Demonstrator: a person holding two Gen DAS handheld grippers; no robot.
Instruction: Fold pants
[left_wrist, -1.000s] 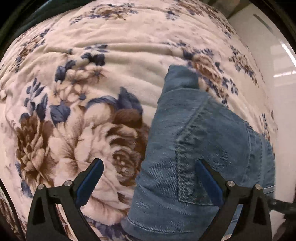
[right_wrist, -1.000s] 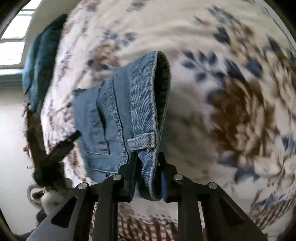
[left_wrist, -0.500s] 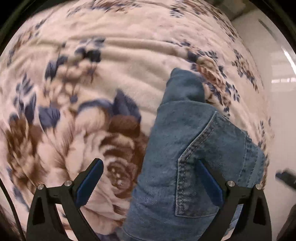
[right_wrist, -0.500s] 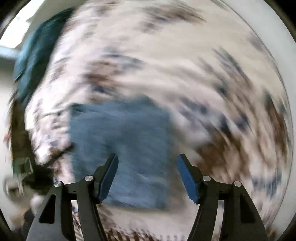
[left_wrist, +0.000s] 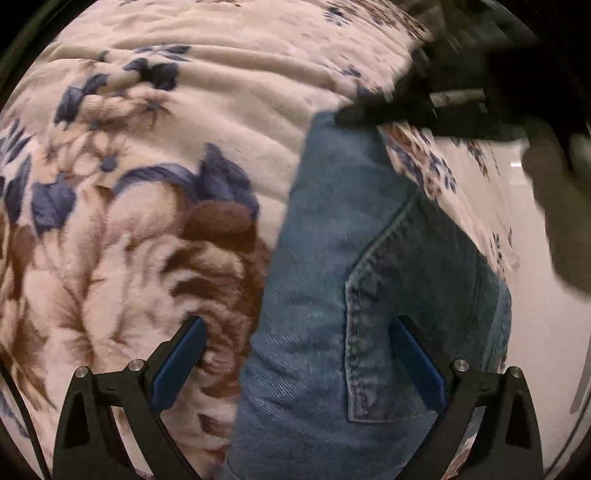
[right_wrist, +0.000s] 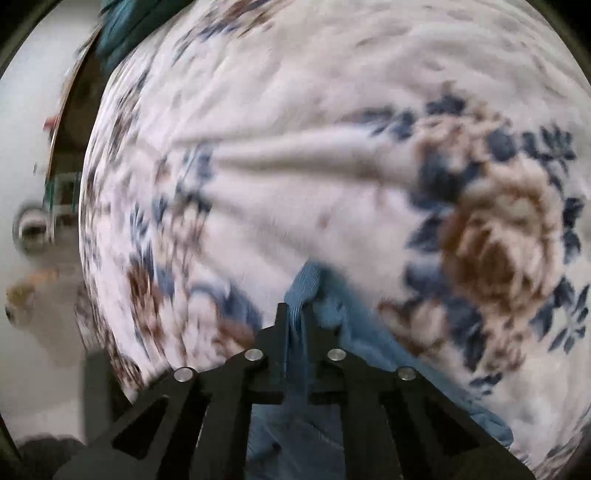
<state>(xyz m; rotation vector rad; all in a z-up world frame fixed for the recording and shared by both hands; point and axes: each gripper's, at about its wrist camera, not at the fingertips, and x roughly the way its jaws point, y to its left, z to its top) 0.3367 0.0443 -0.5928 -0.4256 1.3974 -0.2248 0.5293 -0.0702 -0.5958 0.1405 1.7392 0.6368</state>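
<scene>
Blue denim pants (left_wrist: 369, 295) lie folded on the floral blanket (left_wrist: 147, 240), a back pocket facing up. My left gripper (left_wrist: 295, 321) hovers open over their near end: the left pad is above the blanket and the right pad above the pocket, and neither grips anything. My right gripper (right_wrist: 297, 314) is shut on a fold of denim (right_wrist: 306, 284) at the far end of the pants. In the left wrist view the right gripper (left_wrist: 347, 116) shows as a dark blur reaching in from the upper right to that end.
The blanket covers a bed whose edge runs along the right, with pale floor (left_wrist: 535, 332) beyond it. A blurred hand (left_wrist: 561, 221) follows the right gripper. A teal cloth (right_wrist: 122, 22) lies at the far corner of the bed.
My right gripper let go of the waistband, opened, swept across to the far end of the pants and shut on the denim there. It now appears in the left wrist view.
</scene>
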